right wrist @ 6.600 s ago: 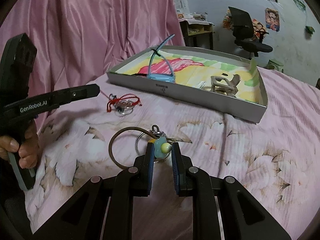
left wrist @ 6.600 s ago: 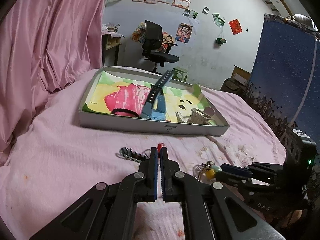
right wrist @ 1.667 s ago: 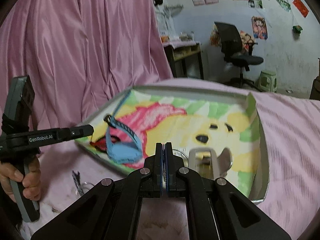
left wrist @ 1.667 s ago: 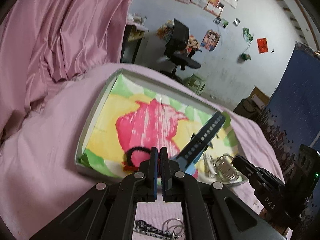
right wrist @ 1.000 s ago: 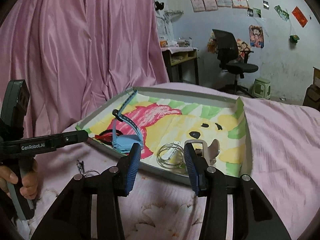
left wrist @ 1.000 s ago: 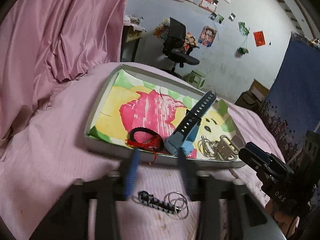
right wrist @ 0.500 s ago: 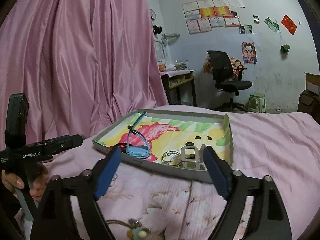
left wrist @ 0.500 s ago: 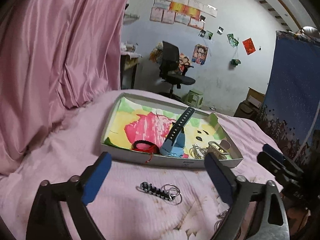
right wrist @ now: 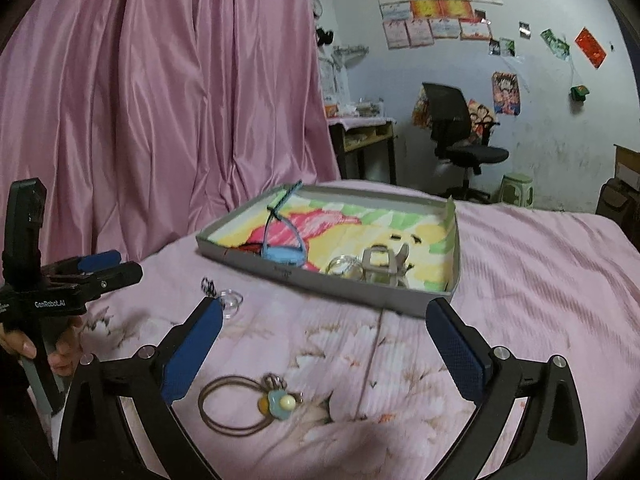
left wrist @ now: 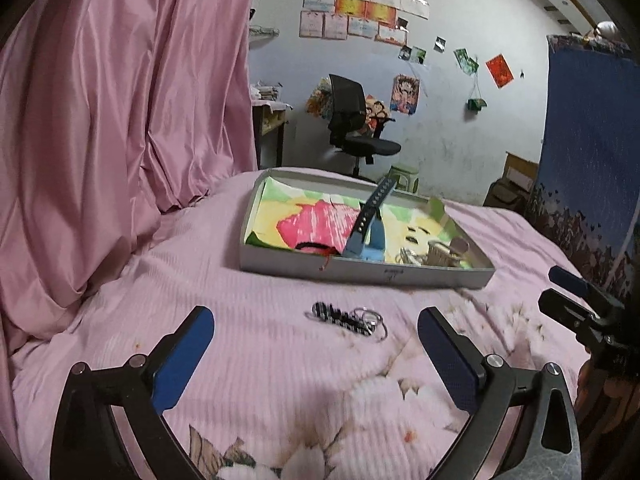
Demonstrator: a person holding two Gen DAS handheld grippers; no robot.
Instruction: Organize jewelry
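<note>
Since the hair tie with the egg charm lies on the bed right under your right gripper, that is the thing to pick up now. Its brown loop is flat on the cover, and the little charm sits at the loop's right end. The box is farther off, past the tie, and it already holds a blue strap, a red cord, some rings and a clip.

Your right gripper is wide open and holds nothing. Bring it straight down so one finger lands on each side of the charm. The charm is the thick part, so it is likely the easiest to pinch. The thin loop could slip out. Squeeze slowly, and try not to grab the cover too.

The beaded chain with its rings lies on the bed near your left gripper, between it and the box. That gripper is wide open and empty too. Keep it well off to the side so the two do not bump.
</note>
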